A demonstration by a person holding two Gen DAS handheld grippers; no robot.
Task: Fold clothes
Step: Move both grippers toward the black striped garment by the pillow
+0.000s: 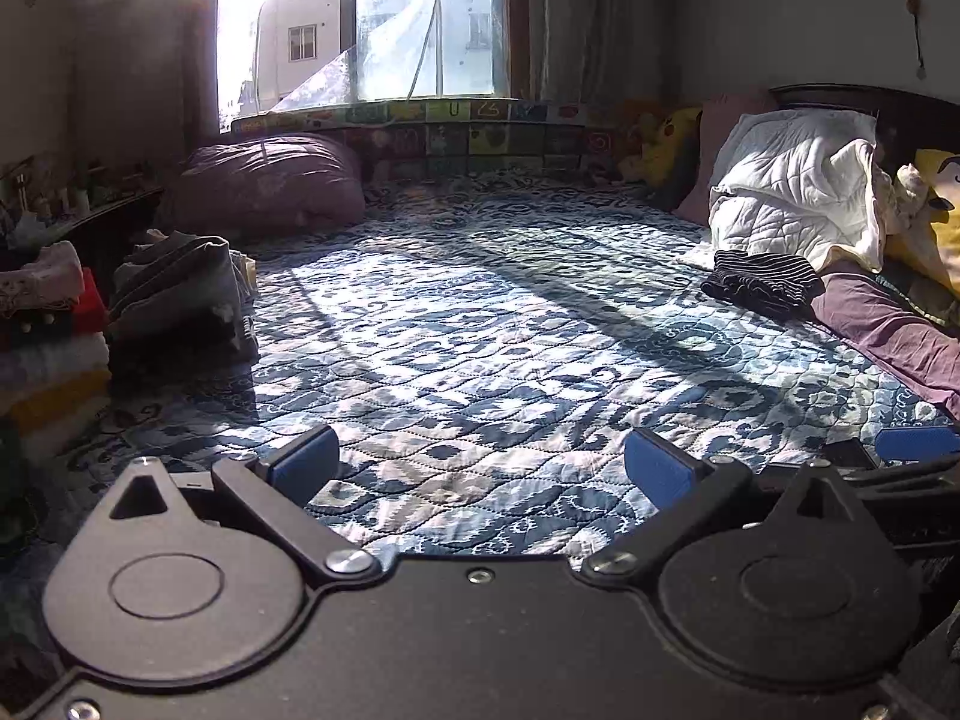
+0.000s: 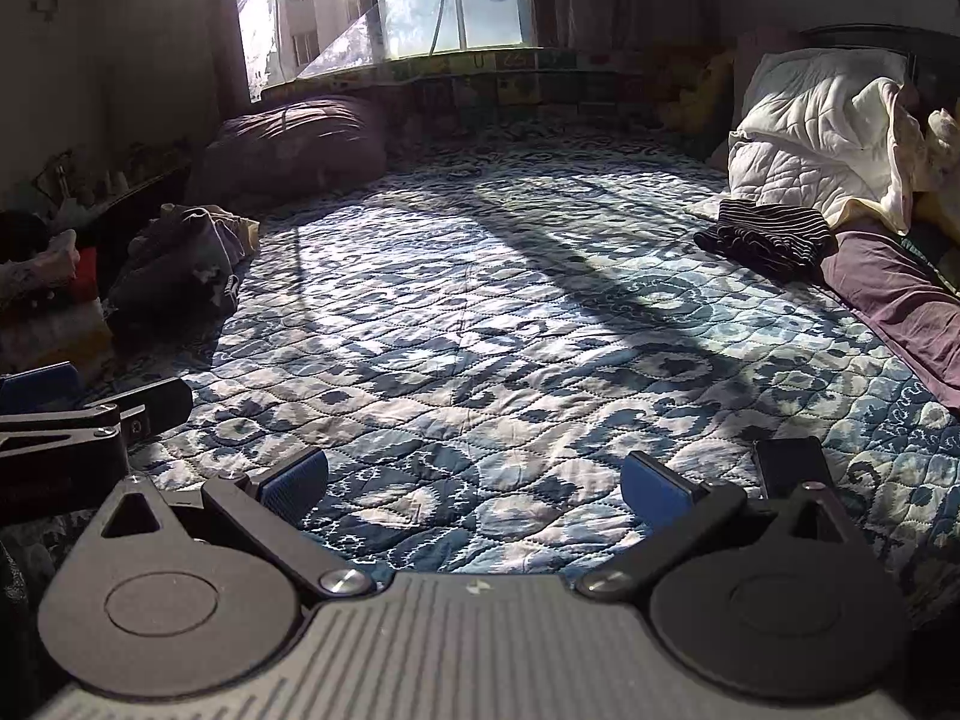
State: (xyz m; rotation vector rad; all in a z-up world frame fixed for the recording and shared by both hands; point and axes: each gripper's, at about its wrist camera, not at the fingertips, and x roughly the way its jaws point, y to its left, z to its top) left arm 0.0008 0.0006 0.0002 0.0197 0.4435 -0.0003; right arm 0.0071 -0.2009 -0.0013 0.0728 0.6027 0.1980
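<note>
A rumpled grey garment point(image 1: 180, 294) lies in a heap at the left of the blue patterned quilt point(image 1: 480, 324); the right wrist view shows the same grey garment point(image 2: 180, 264) at its left. A folded black-and-white striped garment point(image 1: 762, 285) rests at the right, and the striped garment point(image 2: 765, 237) shows there in the right wrist view too. My left gripper point(image 1: 480, 465) hovers low over the quilt's near part, open and holding nothing. My right gripper point(image 2: 474, 480) is open beside it, also holding nothing. Both are far from the garments.
A stack of folded clothes point(image 1: 48, 336) stands at the far left. A purple cushion point(image 1: 270, 186) lies under the window, a white quilted duvet point(image 1: 798, 192) and a purple sheet point(image 1: 888, 324) at the right. The left gripper's fingers point(image 2: 66, 414) show at the right wrist view's left edge.
</note>
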